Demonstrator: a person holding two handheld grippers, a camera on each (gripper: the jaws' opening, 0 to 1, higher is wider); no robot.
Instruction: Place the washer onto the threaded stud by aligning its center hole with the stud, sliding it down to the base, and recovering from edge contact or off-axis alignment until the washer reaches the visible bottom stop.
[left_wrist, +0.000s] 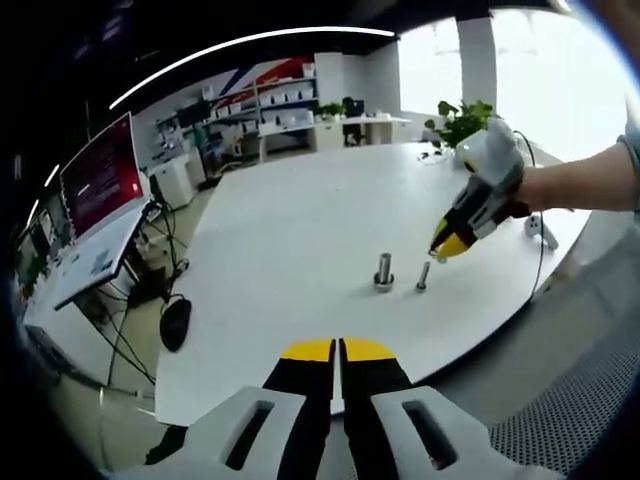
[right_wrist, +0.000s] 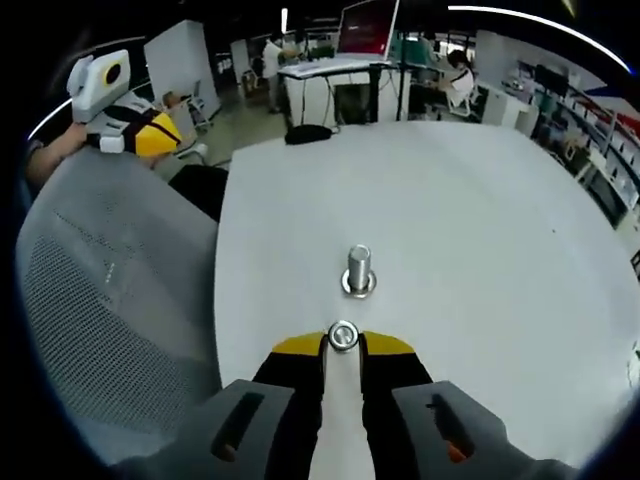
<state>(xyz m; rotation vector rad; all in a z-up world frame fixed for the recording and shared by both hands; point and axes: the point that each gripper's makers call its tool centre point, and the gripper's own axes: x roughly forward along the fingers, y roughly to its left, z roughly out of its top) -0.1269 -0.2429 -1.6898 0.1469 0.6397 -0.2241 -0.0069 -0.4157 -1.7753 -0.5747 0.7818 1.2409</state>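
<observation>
Two metal parts stand on the white table (left_wrist: 300, 220): a thick threaded stud (left_wrist: 384, 272) with a ring at its base, and a thin stud (left_wrist: 423, 277) just right of it. My right gripper (left_wrist: 440, 252) comes in from the right, tips just above the thin stud. In the right gripper view its yellow tips (right_wrist: 343, 345) are shut on a small round washer (right_wrist: 343, 336), and the thick stud (right_wrist: 358, 270) stands a little beyond them. My left gripper (left_wrist: 338, 350) is shut, holds nothing, and stays back near the table's edge. It also appears far left (right_wrist: 135, 135), above a chair.
A grey mesh chair (right_wrist: 110, 290) stands beside the table's near edge. A small white object (left_wrist: 540, 231) and a cable lie by the table's right side, with a plant (left_wrist: 458, 120) behind. A desk with a red monitor (left_wrist: 100, 175) stands to the left.
</observation>
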